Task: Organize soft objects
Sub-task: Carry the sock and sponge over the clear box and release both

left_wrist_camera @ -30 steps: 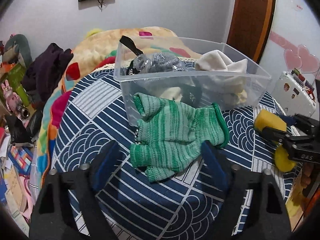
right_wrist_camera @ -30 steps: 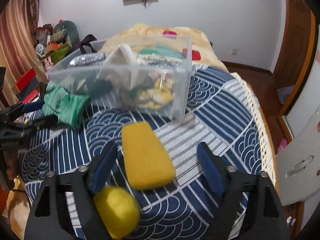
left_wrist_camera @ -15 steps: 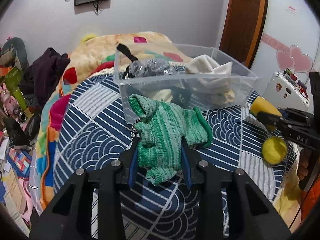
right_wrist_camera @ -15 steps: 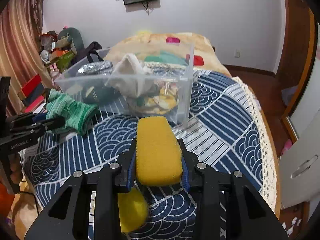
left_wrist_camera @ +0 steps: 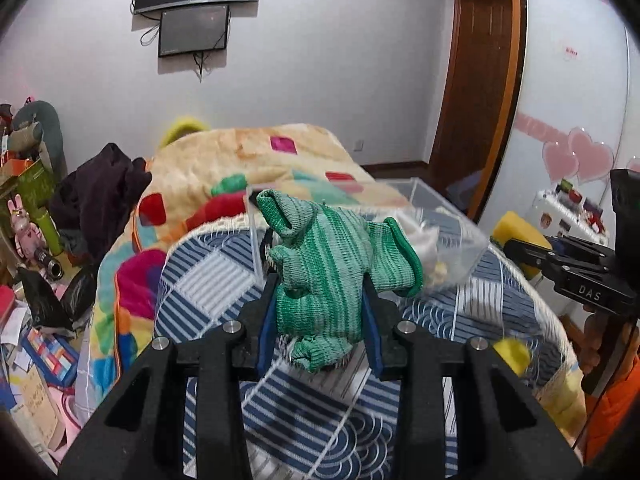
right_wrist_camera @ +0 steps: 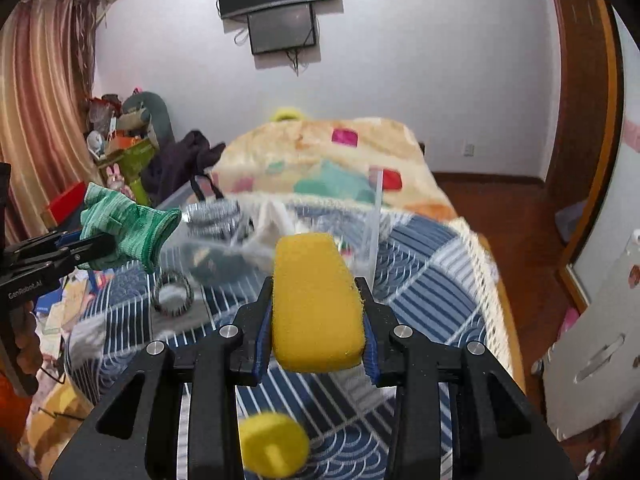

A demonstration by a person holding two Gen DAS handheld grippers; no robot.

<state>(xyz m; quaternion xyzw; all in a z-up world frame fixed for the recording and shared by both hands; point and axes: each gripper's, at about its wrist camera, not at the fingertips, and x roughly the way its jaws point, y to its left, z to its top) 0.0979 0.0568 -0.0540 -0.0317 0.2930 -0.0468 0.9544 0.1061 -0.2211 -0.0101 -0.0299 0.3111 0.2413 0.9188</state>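
gloves (left_wrist_camera: pixel 328 264), green and knitted, sit bunched between the fingers of our left gripper (left_wrist_camera: pixel 320 320), whose blue pads are pressed in on the fabric from both sides. the bundle hangs above the blue patterned cloth (left_wrist_camera: pixel 224 272), clear of it, with loose ends drooping below the pads. behind the gloves stands a clear bin (left_wrist_camera: pixel 452 220), blurred, with pale soft items inside.

our right gripper (right_wrist_camera: pixel 318 324) is clamped on a yellow sponge (right_wrist_camera: pixel 316 304), its pads squeezing the long sides so the sponge juts forward past the fingertips. the sponge is lifted off the cloth (right_wrist_camera: pixel 432 292). below it, near our fingers, a yellow ball (right_wrist_camera: pixel 274 446) lies on the cloth. from this view the bin (right_wrist_camera: pixel 224 232) sits ahead and slightly left of the sponge, holding a grey striped item and something white. a dark ring-shaped soft item (right_wrist_camera: pixel 172 292) lies on the cloth just in front of the bin. the gloves (right_wrist_camera: pixel 124 232) show at the left edge, held in the other gripper (right_wrist_camera: pixel 68 248), raised beside the bin.
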